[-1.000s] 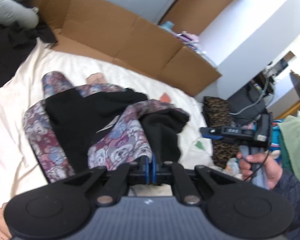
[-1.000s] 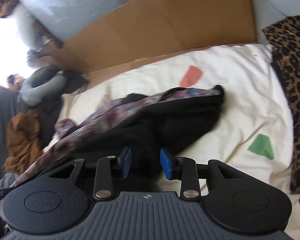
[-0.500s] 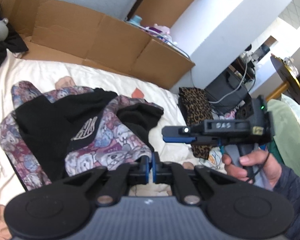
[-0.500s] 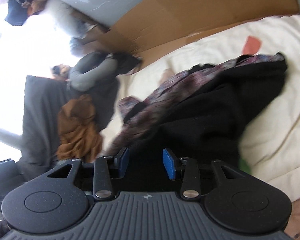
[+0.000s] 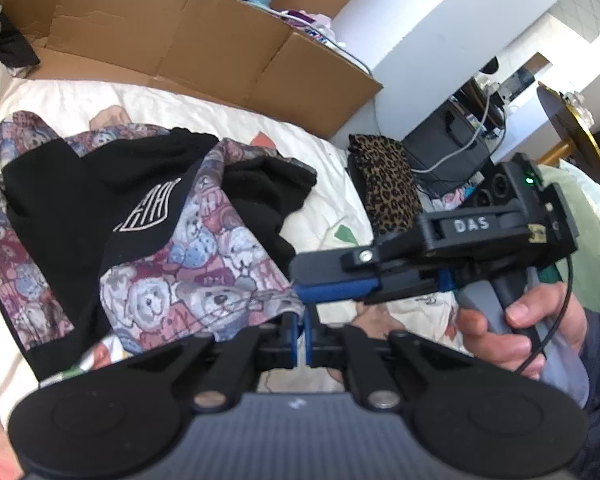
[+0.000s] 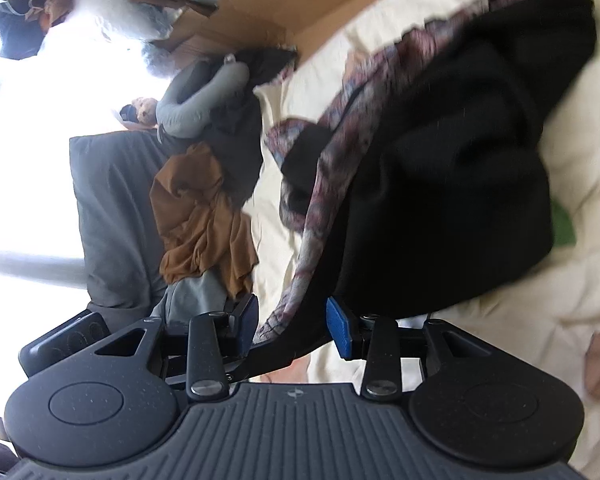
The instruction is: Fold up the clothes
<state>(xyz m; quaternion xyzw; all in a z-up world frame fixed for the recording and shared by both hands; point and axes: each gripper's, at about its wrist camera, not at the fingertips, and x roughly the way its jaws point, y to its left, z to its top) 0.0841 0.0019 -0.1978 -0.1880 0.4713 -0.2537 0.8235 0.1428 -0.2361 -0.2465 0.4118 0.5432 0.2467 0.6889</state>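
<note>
A garment with a teddy-bear print outside and black lining (image 5: pixel 188 264) lies crumpled on the cream bed sheet (image 5: pixel 100 96). My left gripper (image 5: pixel 301 332) is shut on its printed edge and holds it up near the front. My right gripper (image 6: pixel 292 320) is open, and the same garment's edge (image 6: pixel 440 184) passes between its blue pads (image 6: pixel 338 326) without being pinched. In the left wrist view the right gripper (image 5: pixel 332 284) comes in from the right, fingers at the cloth just above my left fingertips.
Flattened cardboard (image 5: pixel 188 36) lines the far side of the bed. A leopard-print cloth (image 5: pixel 388 184) lies at the right edge. A pile of brown, grey and black clothes (image 6: pixel 204 200) sits at the bed's left side. White wall and electronics (image 5: pixel 448 152) stand beyond.
My right gripper has swung in towards the left one and now straddles the garment's edge near it. My left gripper has kept its hold and lifted the printed edge slightly.
</note>
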